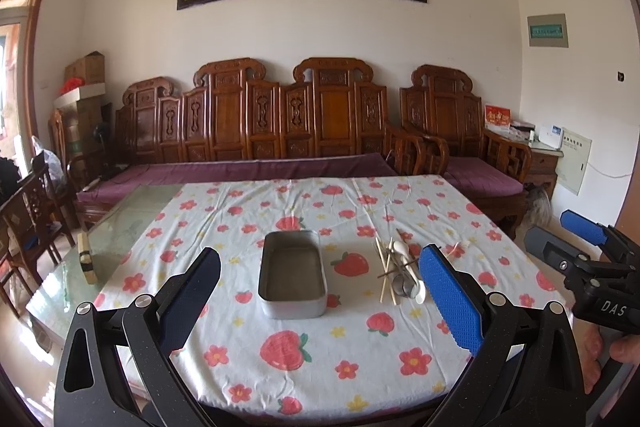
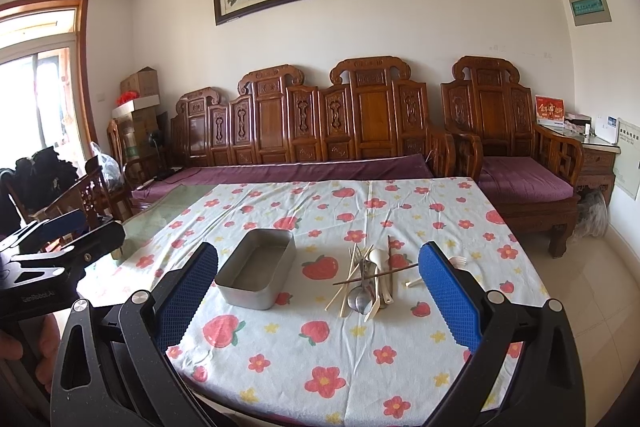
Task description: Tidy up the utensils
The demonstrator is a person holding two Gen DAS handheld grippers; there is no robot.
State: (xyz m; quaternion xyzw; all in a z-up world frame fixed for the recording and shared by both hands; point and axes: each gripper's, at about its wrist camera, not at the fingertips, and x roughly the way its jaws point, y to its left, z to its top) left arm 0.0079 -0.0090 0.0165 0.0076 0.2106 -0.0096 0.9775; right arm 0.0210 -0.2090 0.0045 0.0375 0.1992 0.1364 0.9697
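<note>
The metal tin sits empty on the flowered tablecloth, with the utensils — chopsticks, spoons, a fork — heaped just beside it, likely so each piece is a short carry away. Both grippers hover level above the table's near edge, aimed forward: the left gripper and the right gripper are spread wide, holding nothing.

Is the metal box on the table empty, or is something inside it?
Empty. The grey rectangular metal tin shows only its bare floor in both views; the pile of chopsticks and spoons lies beside it on the strawberry tablecloth.
</note>
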